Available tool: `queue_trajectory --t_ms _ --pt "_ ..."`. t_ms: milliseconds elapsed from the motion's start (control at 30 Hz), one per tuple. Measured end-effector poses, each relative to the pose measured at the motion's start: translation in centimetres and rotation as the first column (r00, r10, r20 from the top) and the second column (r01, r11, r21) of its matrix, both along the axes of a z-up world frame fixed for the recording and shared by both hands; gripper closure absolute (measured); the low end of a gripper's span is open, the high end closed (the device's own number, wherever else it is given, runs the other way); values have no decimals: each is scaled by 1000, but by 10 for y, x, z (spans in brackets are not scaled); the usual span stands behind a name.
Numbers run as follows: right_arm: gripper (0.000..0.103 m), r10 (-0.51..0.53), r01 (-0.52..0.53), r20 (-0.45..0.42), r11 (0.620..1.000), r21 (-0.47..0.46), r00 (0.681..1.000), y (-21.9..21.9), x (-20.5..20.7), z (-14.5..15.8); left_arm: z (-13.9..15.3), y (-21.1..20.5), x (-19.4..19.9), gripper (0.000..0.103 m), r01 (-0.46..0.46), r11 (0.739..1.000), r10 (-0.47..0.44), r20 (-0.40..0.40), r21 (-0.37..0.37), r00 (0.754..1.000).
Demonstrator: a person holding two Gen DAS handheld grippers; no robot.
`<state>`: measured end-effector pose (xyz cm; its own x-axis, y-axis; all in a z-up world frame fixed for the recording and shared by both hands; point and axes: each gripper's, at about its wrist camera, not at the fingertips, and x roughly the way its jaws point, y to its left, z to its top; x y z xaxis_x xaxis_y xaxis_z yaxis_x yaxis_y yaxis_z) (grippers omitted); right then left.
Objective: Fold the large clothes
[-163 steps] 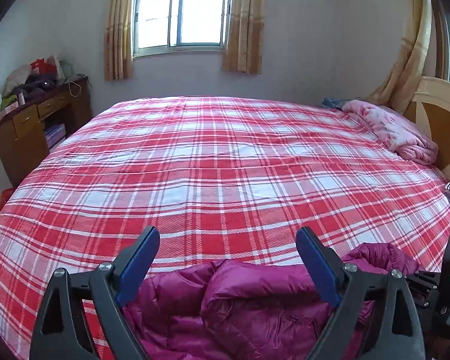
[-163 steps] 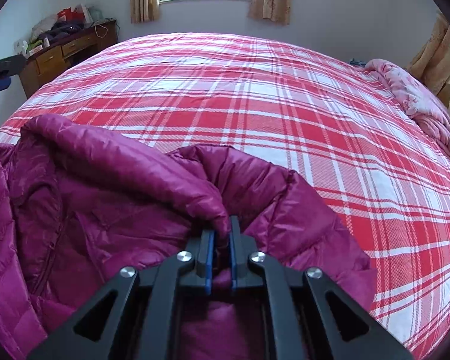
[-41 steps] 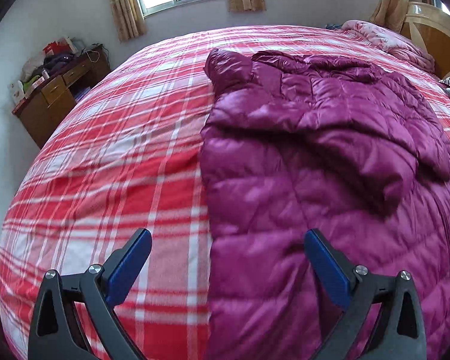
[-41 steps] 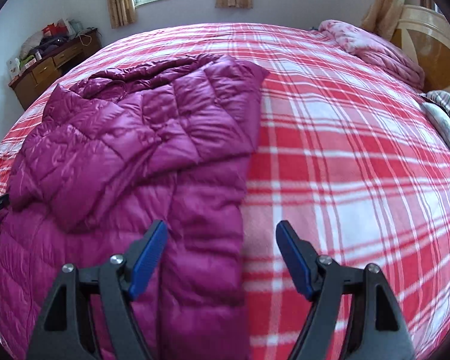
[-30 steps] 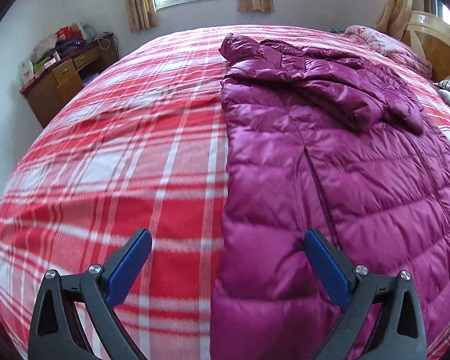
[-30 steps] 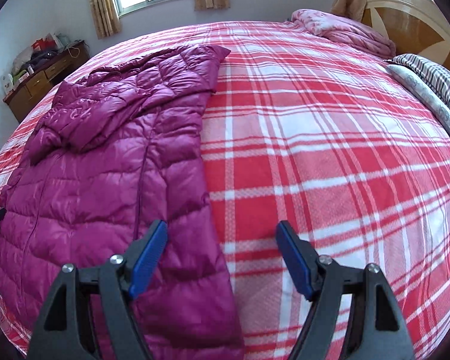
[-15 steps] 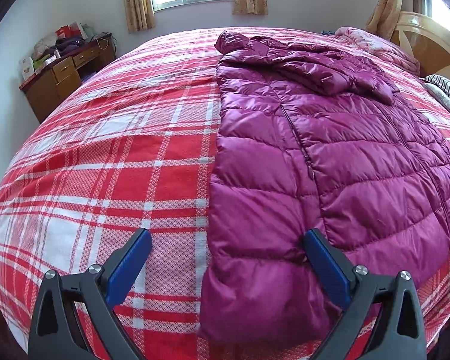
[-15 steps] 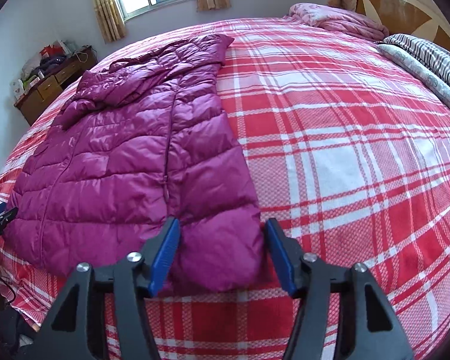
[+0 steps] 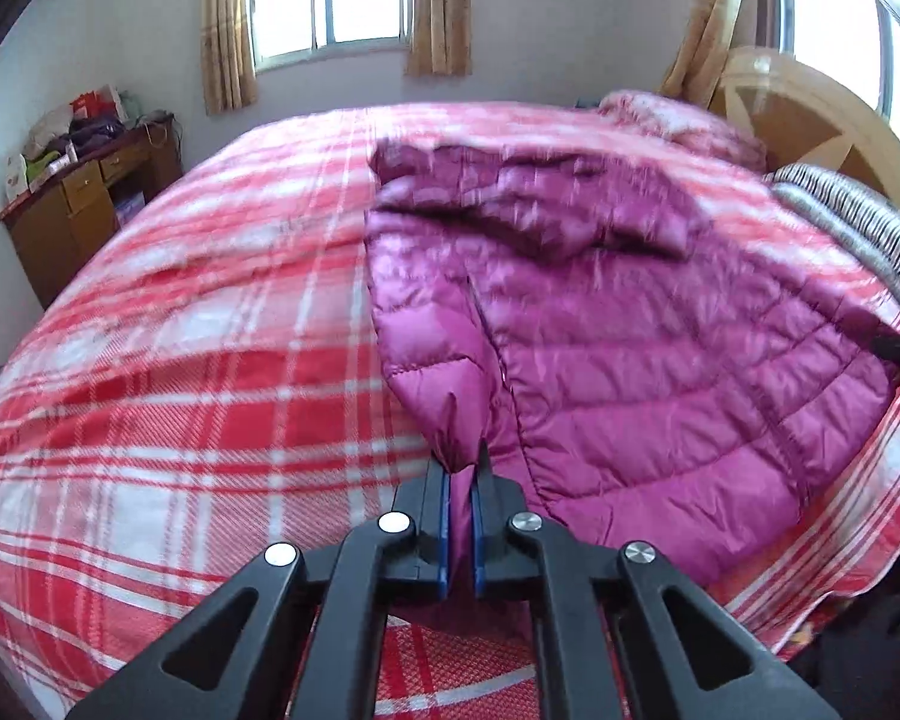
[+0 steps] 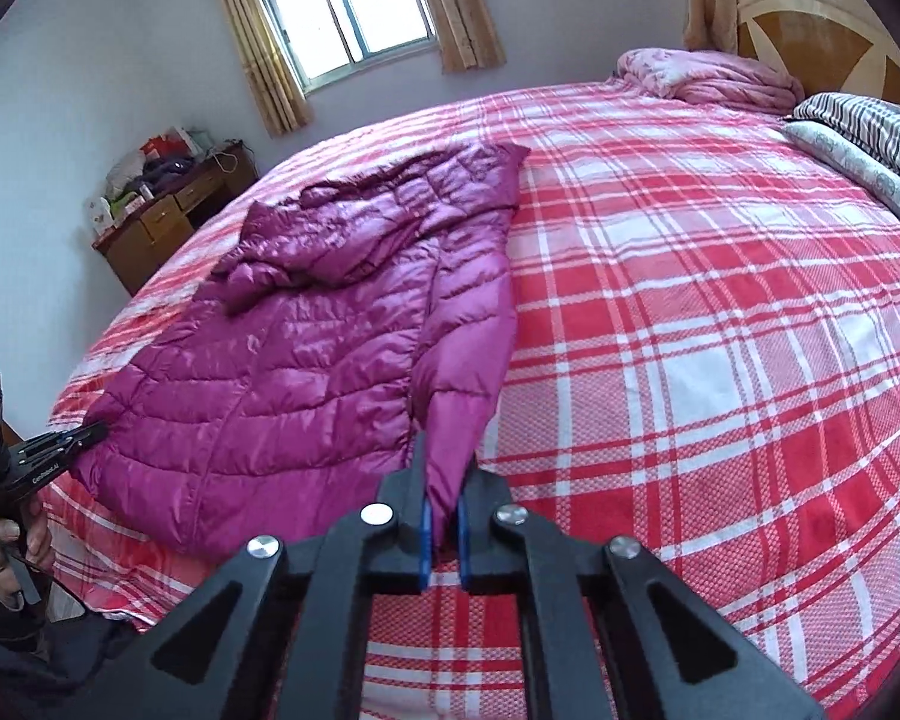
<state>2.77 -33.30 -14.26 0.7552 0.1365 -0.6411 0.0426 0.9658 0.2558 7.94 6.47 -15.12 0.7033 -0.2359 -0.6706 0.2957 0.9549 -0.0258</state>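
A magenta quilted down coat (image 9: 630, 354) lies spread lengthwise on the red plaid bed (image 9: 180, 396), hood end far, hem near. It also shows in the right wrist view (image 10: 330, 348). My left gripper (image 9: 462, 480) is shut on the hem's left corner. My right gripper (image 10: 444, 480) is shut on the hem's right corner. The left gripper also shows at the left edge of the right wrist view (image 10: 90, 435), and the right gripper's tip shows at the right edge of the left wrist view (image 9: 894, 351).
A wooden desk (image 9: 84, 210) with clutter stands at the far left wall. A pink blanket (image 10: 708, 81) and striped pillows (image 10: 870, 126) lie by the wooden headboard (image 10: 822, 30) at the right. A window with curtains (image 9: 330, 0) is behind the bed.
Both grippers were open over the coat's hem half a second ago. Both have now shut on the hem corners and pulled back toward the bed's near edge.
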Motion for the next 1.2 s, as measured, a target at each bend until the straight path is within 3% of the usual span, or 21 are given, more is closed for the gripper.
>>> queue_trajectory --t_ms 267,433,533,833,1033,1133,1200 --pt "96 28 -31 234 999 10 972 5 -44 86 93 37 -33 100 45 979 -15 152 -197 988" --pt "96 22 -33 358 999 23 934 6 -64 122 135 47 -56 100 89 970 -29 259 -227 966" --pt "96 3 -15 374 1000 28 927 1 -51 125 136 39 -39 99 101 977 -49 266 -187 963" --pt "96 -84 63 324 995 74 942 -22 72 114 103 14 106 99 39 989 -21 127 -143 992" --pt "96 -138 141 258 990 7 956 -41 153 93 75 -6 182 94 -14 998 21 106 -67 994" --pt "96 -175 183 213 983 -18 961 -51 186 75 72 -9 207 82 -50 997 56 91 -64 994" --pt "96 -192 200 180 979 -27 965 -56 206 63 79 -4 212 51 -140 989 145 153 -44 978"
